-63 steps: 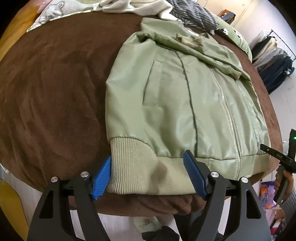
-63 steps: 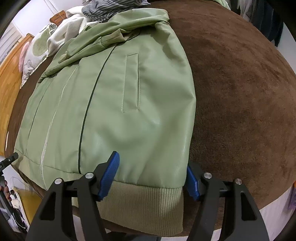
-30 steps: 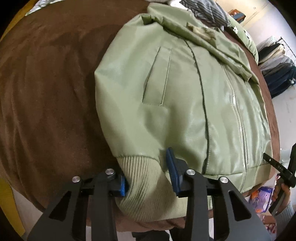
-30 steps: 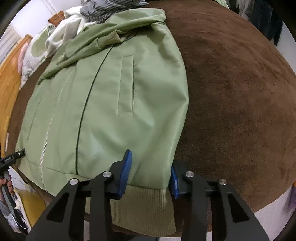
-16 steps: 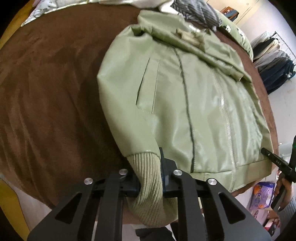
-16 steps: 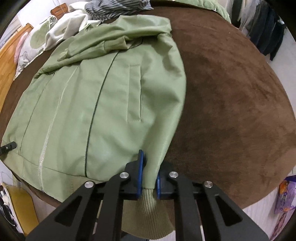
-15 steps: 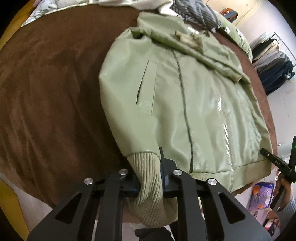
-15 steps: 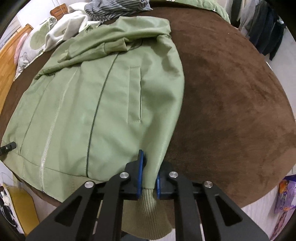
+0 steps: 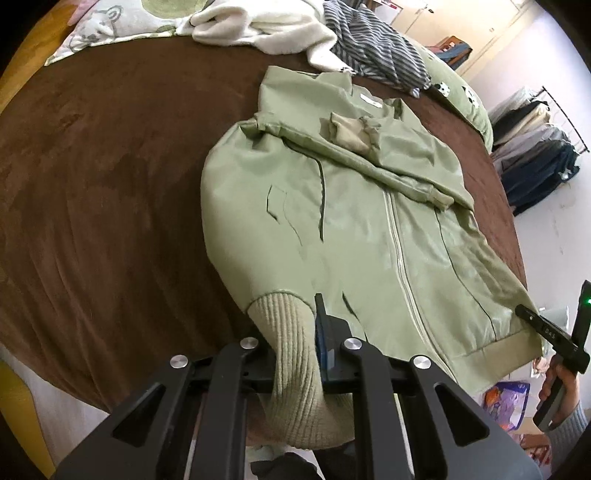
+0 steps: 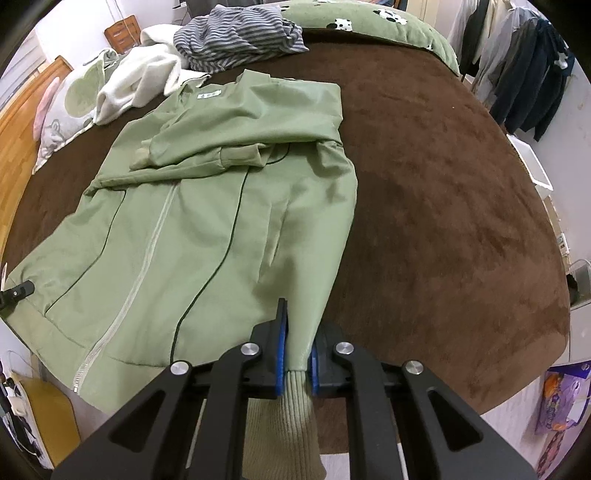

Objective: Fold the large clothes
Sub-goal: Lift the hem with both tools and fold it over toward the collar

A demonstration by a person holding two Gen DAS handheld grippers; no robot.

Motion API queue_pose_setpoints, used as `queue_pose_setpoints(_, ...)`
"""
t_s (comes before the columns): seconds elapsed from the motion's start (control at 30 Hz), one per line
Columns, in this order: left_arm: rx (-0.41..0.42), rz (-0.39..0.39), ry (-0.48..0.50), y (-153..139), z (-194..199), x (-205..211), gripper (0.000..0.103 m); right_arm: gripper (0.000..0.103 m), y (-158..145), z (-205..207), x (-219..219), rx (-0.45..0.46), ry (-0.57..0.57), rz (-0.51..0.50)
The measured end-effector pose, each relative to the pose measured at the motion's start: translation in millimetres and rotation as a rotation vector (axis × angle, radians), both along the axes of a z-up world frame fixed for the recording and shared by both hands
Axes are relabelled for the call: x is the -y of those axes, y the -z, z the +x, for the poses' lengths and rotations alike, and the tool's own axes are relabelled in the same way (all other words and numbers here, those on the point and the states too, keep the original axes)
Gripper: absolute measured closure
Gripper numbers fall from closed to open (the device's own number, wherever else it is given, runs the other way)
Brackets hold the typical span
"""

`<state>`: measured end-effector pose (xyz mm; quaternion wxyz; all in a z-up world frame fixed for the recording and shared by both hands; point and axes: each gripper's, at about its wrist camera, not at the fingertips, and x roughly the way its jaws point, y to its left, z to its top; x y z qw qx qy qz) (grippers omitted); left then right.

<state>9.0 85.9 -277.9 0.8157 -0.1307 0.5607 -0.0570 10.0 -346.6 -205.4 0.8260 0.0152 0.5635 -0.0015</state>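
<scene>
Bed (image 9: 92,177) under a brown plush cover carries the green jacket (image 9: 354,229), zipped front up. Striped garment (image 10: 236,40), white fleece (image 9: 258,26) and pillow (image 10: 62,107) lie beyond; a clothes rack (image 10: 517,66) stands aside. Left hand-held gripper (image 9: 295,336) and right hand-held gripper (image 10: 295,350) each clench the ribbed hem (image 10: 291,417).

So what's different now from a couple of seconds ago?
Both grippers, left and right, closed on the jacket's ribbed hem at its two corners and lifted them, so the bottom edge now rises off the brown bed. The folded sleeves and the clothes pile stayed put.
</scene>
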Motion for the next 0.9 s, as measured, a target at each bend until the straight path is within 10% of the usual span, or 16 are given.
queue_pose_setpoints(0.43,0.026,0.061,-0.121,-41,70,23,0.089,0.094,-35,77,-6,0.016,-0.070,0.038)
queue_pose_setpoints(0.9,0.179,0.095,-0.187,-76,266,16,0.089,0.094,-67,297,-3,0.148,-0.084,0.002)
